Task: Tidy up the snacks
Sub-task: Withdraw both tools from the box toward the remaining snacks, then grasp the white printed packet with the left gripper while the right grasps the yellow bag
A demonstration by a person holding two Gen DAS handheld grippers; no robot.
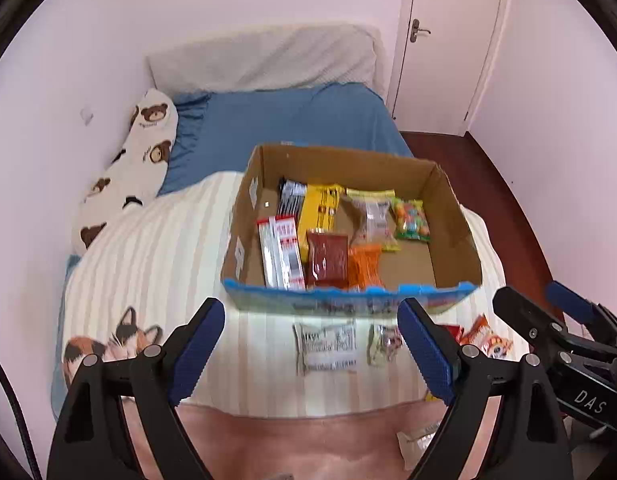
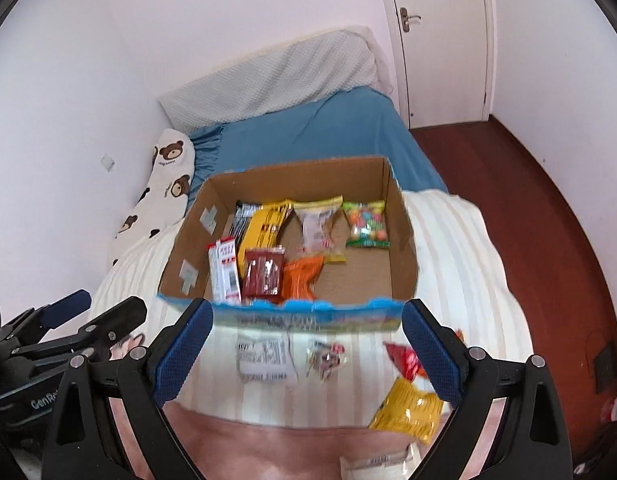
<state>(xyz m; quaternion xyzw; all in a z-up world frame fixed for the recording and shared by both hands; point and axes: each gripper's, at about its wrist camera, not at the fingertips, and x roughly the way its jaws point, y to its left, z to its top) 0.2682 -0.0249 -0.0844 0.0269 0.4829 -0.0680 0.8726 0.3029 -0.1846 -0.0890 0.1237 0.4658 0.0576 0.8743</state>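
The box (image 1: pixel 350 300) of snacks (image 1: pixel 328 228) sits on the bed beyond both claws; loose packets (image 2: pixel 264 356) lie between. Left claw (image 1: pixel 312 350) and right claw (image 2: pixel 306 354) gape empty, tilted downward, side by side

Right gripper (image 2: pixel 304 354) open, empty, above striped blanket (image 2: pixel 460 248). Cardboard box (image 2: pixel 404 240) holds snacks; yellow packet (image 2: pixel 408 412) at blanket's near edge.

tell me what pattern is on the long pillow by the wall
White with brown teddy bear faces on the long pillow; clearest in the left wrist view.
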